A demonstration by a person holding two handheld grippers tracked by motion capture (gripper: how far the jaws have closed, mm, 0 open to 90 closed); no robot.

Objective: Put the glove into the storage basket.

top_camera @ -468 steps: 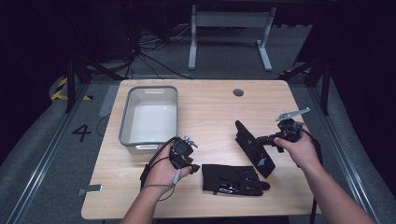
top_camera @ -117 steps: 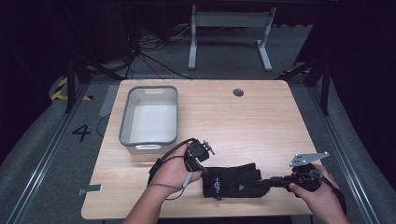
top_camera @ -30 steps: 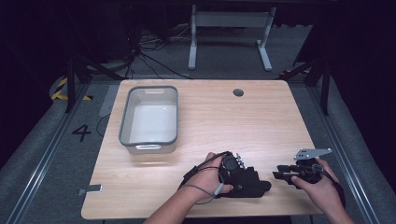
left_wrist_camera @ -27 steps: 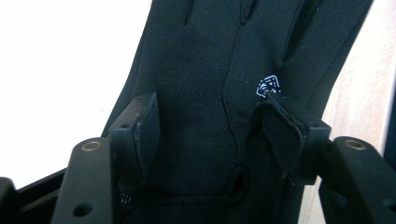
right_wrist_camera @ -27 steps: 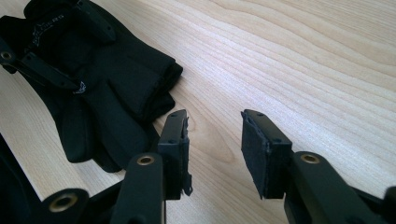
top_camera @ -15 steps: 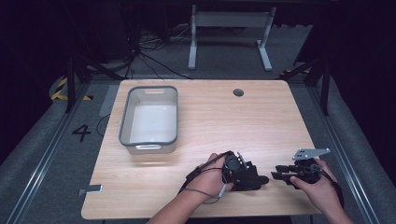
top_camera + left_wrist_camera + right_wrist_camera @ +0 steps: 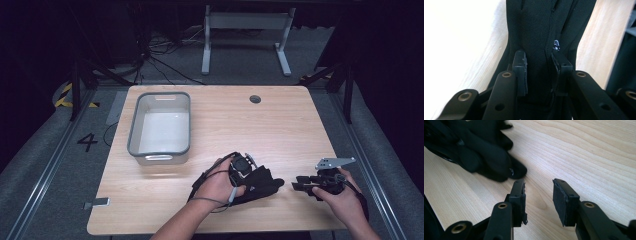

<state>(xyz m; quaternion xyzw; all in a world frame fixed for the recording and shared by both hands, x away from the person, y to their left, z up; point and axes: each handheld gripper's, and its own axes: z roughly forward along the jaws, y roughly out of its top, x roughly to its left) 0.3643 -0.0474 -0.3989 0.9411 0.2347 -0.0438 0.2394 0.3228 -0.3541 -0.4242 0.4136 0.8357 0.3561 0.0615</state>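
Dark floor rings my pale wooden worktop (image 7: 280,125), whose far and right stretches lie bare. At the left sits a grey-rimmed white bin (image 7: 160,128), well apart from my hands. Near the front edge my left gripper (image 7: 250,176) has just been closing; its pads now pinch a fold of the black gloves (image 7: 262,184), which lie bunched there. Just right of them, apart, my right gripper (image 7: 299,183) hovers with its jaws fairly wide over bare wood, close to the worktop's right edge.
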